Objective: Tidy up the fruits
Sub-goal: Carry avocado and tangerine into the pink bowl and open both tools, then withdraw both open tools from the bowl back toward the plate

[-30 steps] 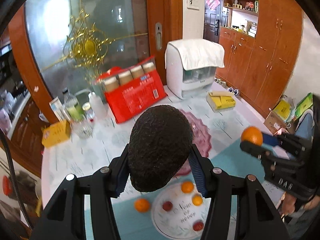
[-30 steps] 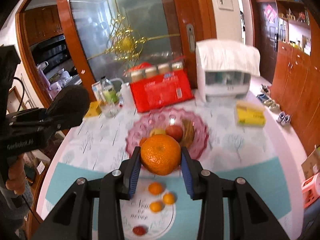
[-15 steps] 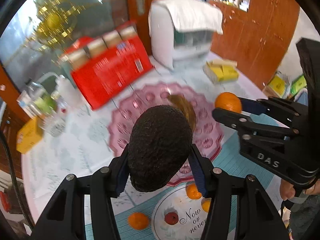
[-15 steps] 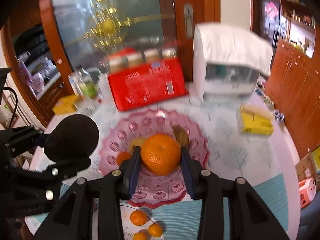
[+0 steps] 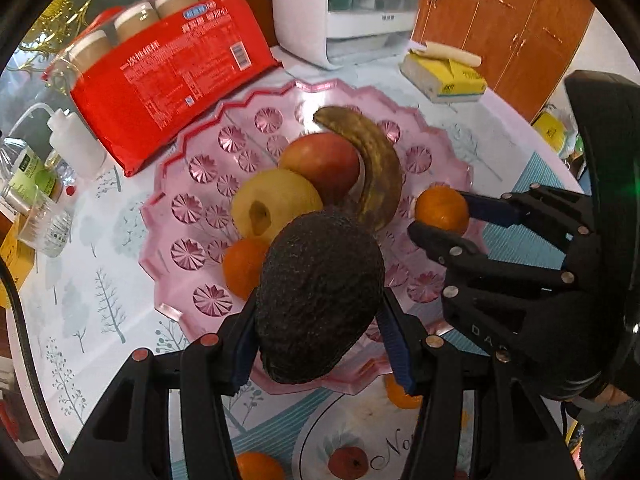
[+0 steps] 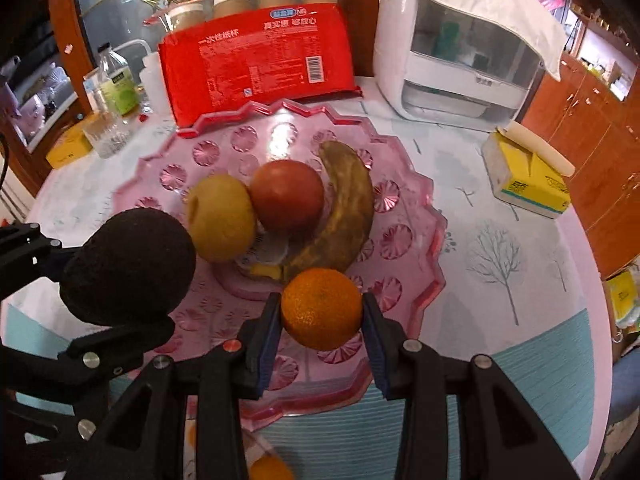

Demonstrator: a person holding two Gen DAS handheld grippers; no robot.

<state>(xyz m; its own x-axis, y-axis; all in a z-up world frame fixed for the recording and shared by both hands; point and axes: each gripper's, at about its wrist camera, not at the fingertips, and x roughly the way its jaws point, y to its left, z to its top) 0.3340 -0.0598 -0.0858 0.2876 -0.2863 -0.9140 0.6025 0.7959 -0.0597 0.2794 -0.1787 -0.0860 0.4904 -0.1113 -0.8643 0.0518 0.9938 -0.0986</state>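
My left gripper (image 5: 320, 320) is shut on a dark avocado (image 5: 318, 296) and holds it over the near edge of the pink fruit bowl (image 5: 192, 204). My right gripper (image 6: 320, 316) is shut on an orange (image 6: 322, 308) over the bowl's near right side (image 6: 408, 240). In the bowl lie a yellow pear (image 6: 220, 216), a red apple (image 6: 288, 196), a browned banana (image 6: 344, 208) and a small orange (image 5: 242, 266). The avocado also shows in the right wrist view (image 6: 128, 266), and the held orange in the left wrist view (image 5: 440, 210).
A white plate (image 5: 360, 440) with small oranges and red fruits lies on the teal mat in front of the bowl. Behind the bowl stand a red pack of cups (image 6: 256, 60), a white appliance (image 6: 452, 48), bottles (image 6: 116, 84) and a yellow tissue pack (image 6: 528, 180).
Both grippers have moved forward and down toward the pink bowl, each still holding its fruit. The bowl now fills both views.
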